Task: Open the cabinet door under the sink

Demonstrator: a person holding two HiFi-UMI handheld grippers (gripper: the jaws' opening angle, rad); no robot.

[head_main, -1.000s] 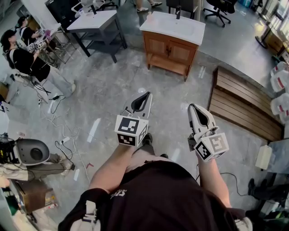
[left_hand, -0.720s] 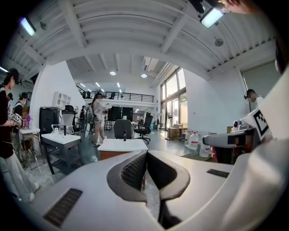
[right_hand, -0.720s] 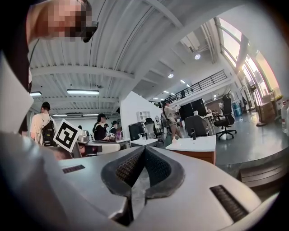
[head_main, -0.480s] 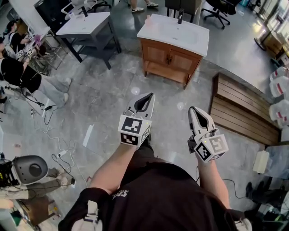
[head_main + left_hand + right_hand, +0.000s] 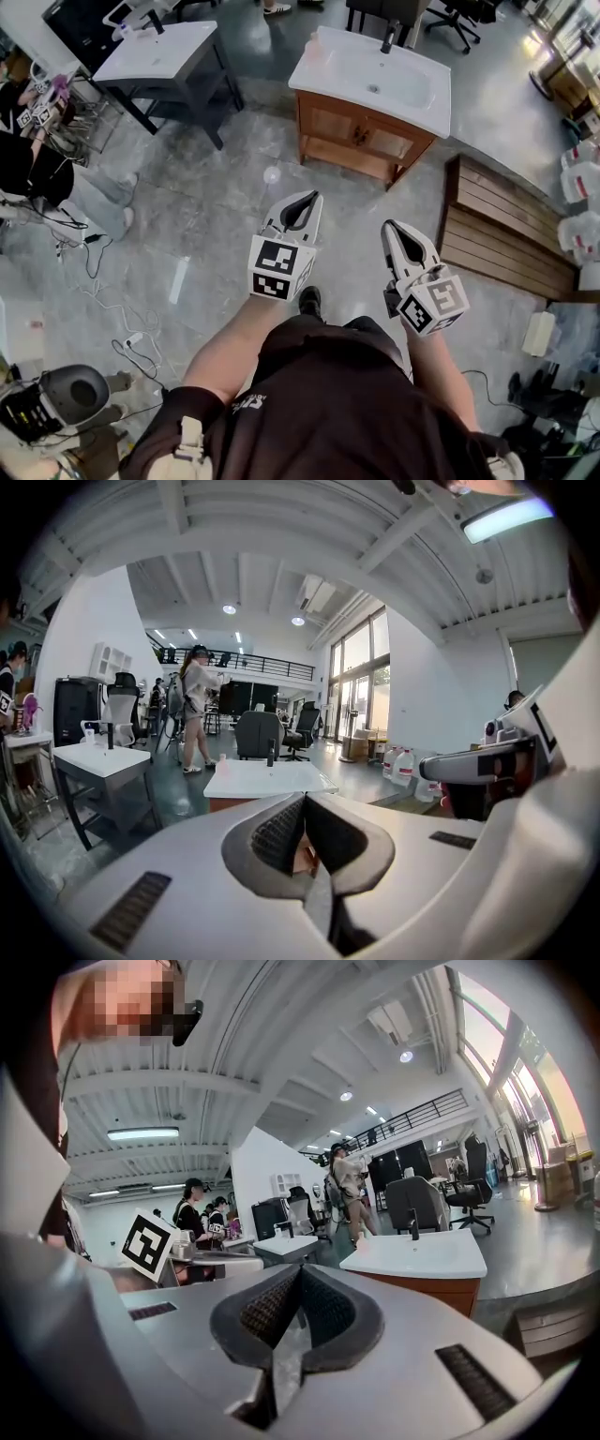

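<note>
A wooden vanity cabinet (image 5: 364,141) with two shut doors stands under a white sink (image 5: 375,75) at the top of the head view; the sink (image 5: 422,1252) shows again in the right gripper view. My left gripper (image 5: 307,198) and right gripper (image 5: 390,228) are held side by side over the grey floor, well short of the cabinet, both pointing toward it. Both are shut with nothing between the jaws. In the left gripper view the left gripper (image 5: 302,803) covers most of the cabinet; only the sink top (image 5: 267,778) shows.
A second white sink on a dark stand (image 5: 164,52) is at the upper left. A wooden slatted platform (image 5: 506,239) lies to the right of the cabinet. People sit at the far left (image 5: 28,164), with cables (image 5: 112,281) on the floor. White jugs (image 5: 579,202) stand at the right edge.
Both grippers and the person have moved forward toward the wooden cabinet, which now lies closer and larger in the head view. The jaws have stayed shut.
</note>
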